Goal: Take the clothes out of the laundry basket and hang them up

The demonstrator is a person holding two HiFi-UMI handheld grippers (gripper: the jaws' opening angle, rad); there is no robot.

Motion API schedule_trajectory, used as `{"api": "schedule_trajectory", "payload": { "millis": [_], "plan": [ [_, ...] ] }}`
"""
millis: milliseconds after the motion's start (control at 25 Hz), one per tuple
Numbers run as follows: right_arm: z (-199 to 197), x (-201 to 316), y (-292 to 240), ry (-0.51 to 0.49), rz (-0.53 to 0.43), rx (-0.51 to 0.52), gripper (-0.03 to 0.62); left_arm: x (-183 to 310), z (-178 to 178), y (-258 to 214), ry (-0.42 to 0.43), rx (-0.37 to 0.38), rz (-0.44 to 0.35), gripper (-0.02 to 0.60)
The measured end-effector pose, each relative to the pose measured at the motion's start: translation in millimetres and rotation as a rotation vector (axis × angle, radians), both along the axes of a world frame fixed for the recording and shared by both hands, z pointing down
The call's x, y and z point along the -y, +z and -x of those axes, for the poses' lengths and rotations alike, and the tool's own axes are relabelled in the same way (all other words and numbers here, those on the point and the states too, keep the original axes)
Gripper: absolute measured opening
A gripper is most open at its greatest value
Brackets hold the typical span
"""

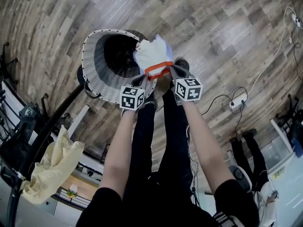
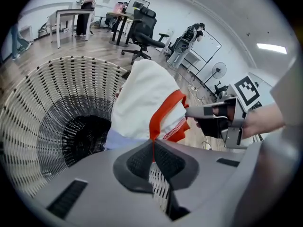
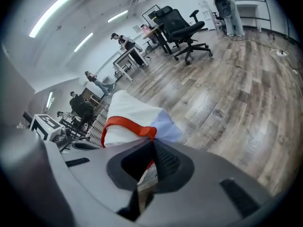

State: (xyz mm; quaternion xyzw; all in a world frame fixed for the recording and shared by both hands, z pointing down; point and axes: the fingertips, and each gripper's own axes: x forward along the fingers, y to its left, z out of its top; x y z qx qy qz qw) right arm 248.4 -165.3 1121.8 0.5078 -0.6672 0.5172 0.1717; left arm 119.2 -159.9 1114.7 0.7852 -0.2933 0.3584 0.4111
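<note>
The left gripper [image 1: 141, 81] and right gripper [image 1: 173, 72] each clench the orange band [image 1: 158, 68] of a white garment [image 1: 152, 53], held beside a wicker basket [image 1: 94, 74].

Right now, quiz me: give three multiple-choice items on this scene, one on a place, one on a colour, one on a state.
1. The garment is: A at the basket's rim; B flat on the floor; C on a chair.
2. Its trim is: A blue; B orange; C green.
3. The left gripper and right gripper are: A both open; B only the left shut; C both shut on the garment.

Answers: 1 A, the head view shows it bunched at the rim. 2 B, an orange band crosses the white garment. 3 C, each gripper view shows jaws pinching the trim.
</note>
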Motion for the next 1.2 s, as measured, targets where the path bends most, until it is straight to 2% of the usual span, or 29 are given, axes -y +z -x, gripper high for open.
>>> {"api": "schedule_trajectory", "payload": {
  "millis": [240, 440, 720, 1040, 1200],
  "plan": [
    [-17.5, 2.5, -48.1, -0.006, -0.053, -0.034, 0.009, 6.0, 24.2, -35.1, -0.063, -0.004, -0.015, 0.023],
    [-22.7, -0.8, -81.2, -0.068, -0.085, -0.065, 0.009, 4.2, 33.6, -75.9, -0.038, -0.013, -0.036, 0.023],
    [-19.6, 3.4, -142.2, -0.077, -0.143, -0.087, 0.009, 11.1, 43.4, -137.6, -0.061, -0.041, -0.094, 0.023],
    [-12.7, -17.4, -216.4, -0.094, -0.187, -0.083, 0.009, -10.5, 51.4, -214.0, -0.086, -0.093, -0.129, 0.023],
    [-12.9, -24.7, -262.6, -0.146, -0.230, -0.079, 0.009, -23.0, 53.7, -257.3, -0.126, -0.100, -0.169, 0.023]
  ]
}}
